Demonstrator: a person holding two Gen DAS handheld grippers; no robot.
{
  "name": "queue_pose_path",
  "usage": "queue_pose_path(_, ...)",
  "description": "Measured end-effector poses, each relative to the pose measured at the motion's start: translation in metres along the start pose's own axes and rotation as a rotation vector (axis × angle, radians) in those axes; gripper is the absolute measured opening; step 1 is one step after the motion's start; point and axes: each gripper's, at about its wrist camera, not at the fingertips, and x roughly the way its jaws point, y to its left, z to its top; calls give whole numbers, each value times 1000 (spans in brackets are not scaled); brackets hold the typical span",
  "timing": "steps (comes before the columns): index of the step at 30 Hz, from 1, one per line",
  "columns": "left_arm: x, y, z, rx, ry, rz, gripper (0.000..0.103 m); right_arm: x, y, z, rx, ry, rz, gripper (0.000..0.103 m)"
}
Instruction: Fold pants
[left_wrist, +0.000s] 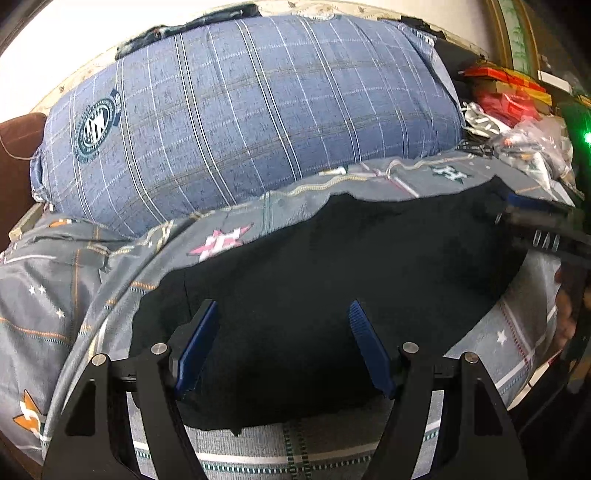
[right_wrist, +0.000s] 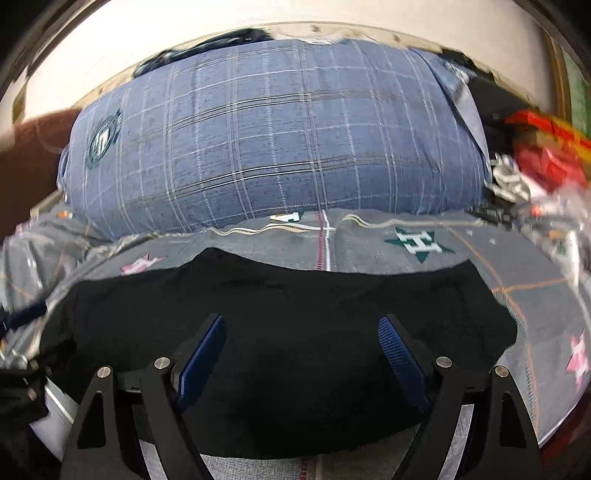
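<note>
Pants (left_wrist: 332, 258): 1 dark pair, spread flat on the grey patterned bedsheet (left_wrist: 55, 295), folded into a wide block; far edge near the pillow, near edge toward both cameras.
Left gripper (left_wrist: 282, 325): 2 blue-padded fingers spread wide above the pants, nothing pinched.
Right gripper (right_wrist: 301, 332): 2 fingers spread wide over the pants, nothing between them; also seen at the right edge of the left view.
Pillow (left_wrist: 240, 118): 1, blue plaid, round emblem at its left end, lying behind the pants.
Clutter (left_wrist: 517, 110): red packets and clear plastic bags heaped right of the pillow; count and contents unclear.
Cable (left_wrist: 96, 306): 1 grey, curving across the sheet at left.
</note>
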Motion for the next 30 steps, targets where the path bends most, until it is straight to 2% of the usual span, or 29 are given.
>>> queue_pose_path(7,7,23,-14,-12,20,48,73,3,-41,-5,193,25,69,85)
queue_pose_path(13,22,74,-26,-98,57,160,73,18,-49,-13,228,83,68,85)
queue_pose_path(15,29,89,-33,-130,76,195,72,29,-46,-17,215,133,74,84)
queue_pose_path(17,37,101,-39,-169,92,204,72,39,-39,-22,183,177,47,74)
queue_pose_path(19,46,105,-43,-174,125,208,74,48,-33,-28,145,211,14,73)
queue_pose_path(22,51,108,-47,-193,137,194,81,52,-20,-32,56,205,-53,73)
queue_pose_path(25,48,110,-46,-196,131,191,82,54,-12,-34,3,200,-96,74)
queue_pose_path(28,34,116,-41,-218,70,182,82,46,-13,-28,49,152,-40,73)
queue_pose_path(30,26,122,-37,-227,38,202,82,40,-8,-23,46,111,-27,73)
